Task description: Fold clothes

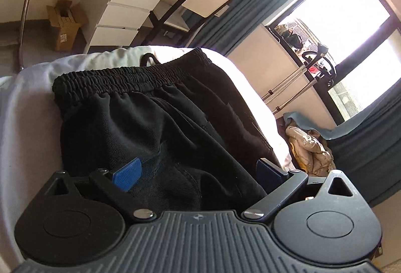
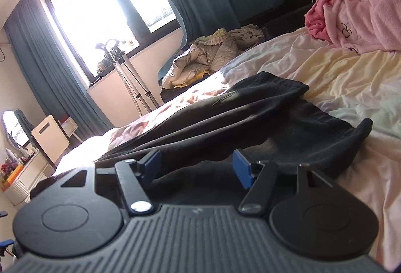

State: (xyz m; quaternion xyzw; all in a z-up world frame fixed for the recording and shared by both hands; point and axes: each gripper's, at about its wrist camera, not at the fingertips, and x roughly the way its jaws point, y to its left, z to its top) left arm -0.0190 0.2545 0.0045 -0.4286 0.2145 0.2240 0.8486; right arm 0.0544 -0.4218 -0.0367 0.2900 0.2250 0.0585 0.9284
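With both sets of jaws spread and nothing pinched, the left gripper (image 1: 198,172) sits over the black trousers (image 1: 155,117) spread on the bed (image 2: 345,87), the right gripper (image 2: 198,167) over their lower end; judged best to pinch through both cloth layers before carrying the fold. Farther off, the cardboard box (image 1: 65,24) carries a label too small to read.
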